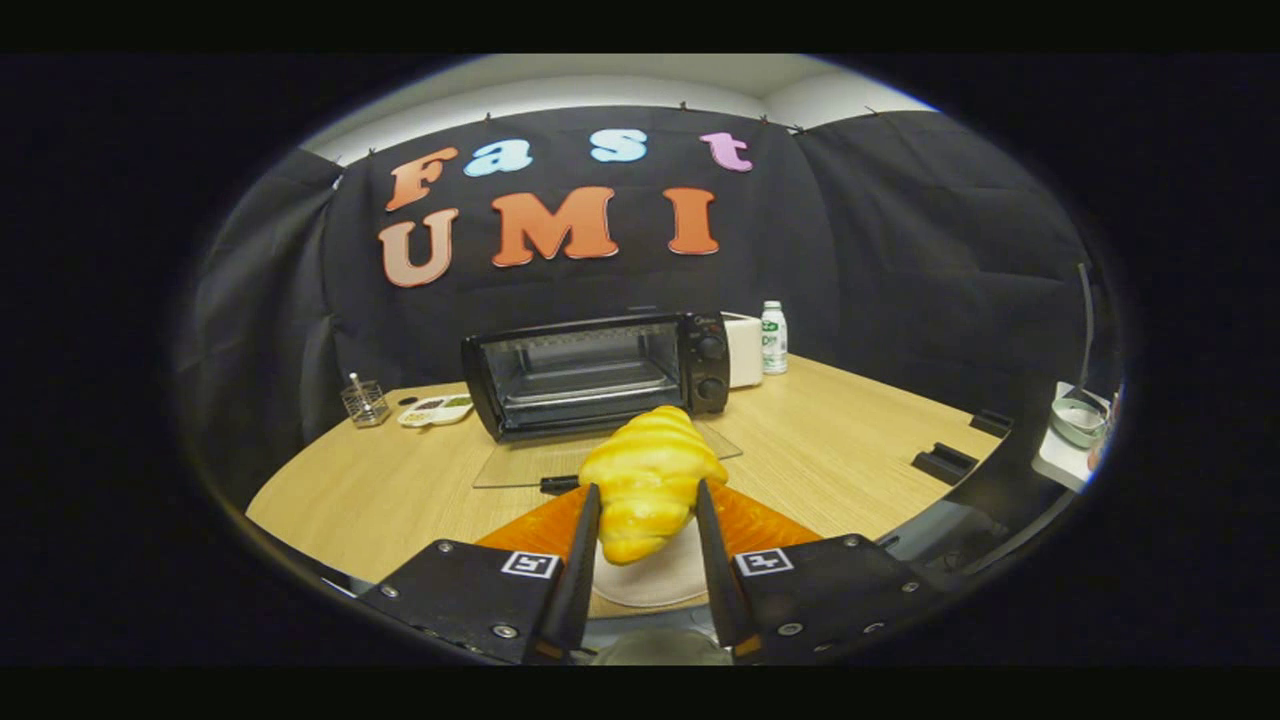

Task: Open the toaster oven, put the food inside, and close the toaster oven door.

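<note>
The gripper [648,520] holds a yellow croissant [648,480] between its two fingers, one finger pressing each flank, so the jaws stand narrowed onto it. Most of the pastry juts forward past the fingertips, and only its near, tapering end sits in the grip. That looks like the first risk: a ridged, rounded piece caught near one end could pivot or slide out if the gripper tilts or jolts on the way.

Directly beneath the jaws lies a white plate [650,585] on an orange mat [760,520]. The croissant appears lifted clear of the plate, though how far cannot be told.

Just ahead of the fingers, the glass door [520,465] of the toaster oven [590,375] lies folded down flat on the wooden table [830,430], its dark handle [558,484] nearest the gripper. The cavity beyond is open, with a wire rack [580,385] visible inside. Too low an approach could knock the croissant or the fingers against the handle or door edge. Too high, and the protruding tip may strike the top of the opening. Letting go before the pastry is past the sill would leave it on the door, and closing would then crush it or tip it out.

Off to one side beyond the jaws stand a small wire holder [365,402] and a tray [435,410], and past the oven a white bottle [773,338], all well apart from the path.
</note>
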The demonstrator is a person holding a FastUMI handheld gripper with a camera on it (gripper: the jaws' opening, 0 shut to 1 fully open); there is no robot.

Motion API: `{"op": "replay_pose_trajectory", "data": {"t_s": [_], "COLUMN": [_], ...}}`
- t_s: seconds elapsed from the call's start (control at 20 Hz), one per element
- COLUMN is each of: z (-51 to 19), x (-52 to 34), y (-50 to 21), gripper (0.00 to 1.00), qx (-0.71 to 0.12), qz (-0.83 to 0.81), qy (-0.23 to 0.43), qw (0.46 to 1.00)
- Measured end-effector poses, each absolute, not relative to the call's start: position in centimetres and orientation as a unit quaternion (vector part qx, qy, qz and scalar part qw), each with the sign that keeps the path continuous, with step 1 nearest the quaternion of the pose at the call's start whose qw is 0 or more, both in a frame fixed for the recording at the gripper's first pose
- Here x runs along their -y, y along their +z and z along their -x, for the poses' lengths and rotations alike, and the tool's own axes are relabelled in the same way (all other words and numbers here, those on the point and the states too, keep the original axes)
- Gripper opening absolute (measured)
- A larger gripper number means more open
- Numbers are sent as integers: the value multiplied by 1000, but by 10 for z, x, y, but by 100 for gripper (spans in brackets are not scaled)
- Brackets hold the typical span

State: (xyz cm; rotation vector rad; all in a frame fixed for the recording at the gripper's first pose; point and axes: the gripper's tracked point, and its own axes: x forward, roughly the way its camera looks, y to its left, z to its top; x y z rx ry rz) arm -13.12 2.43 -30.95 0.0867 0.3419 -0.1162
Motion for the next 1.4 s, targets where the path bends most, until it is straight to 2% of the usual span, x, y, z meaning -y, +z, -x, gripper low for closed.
{"op": "replay_pose_trajectory", "data": {"t_s": [0.45, 0.7, 1.05, 1.4], "z": [66, 22, -45, -98], "x": [-53, -87, -106, -116], "y": [-273, -286, -303, -320], "gripper": [49, 49, 49, 49], "qx": [-144, -166, -197, -209], "qz": [-121, -198, -308, -349], "qy": [3, 50, 73, 88], "qw": [982, 965, 928, 909]}}
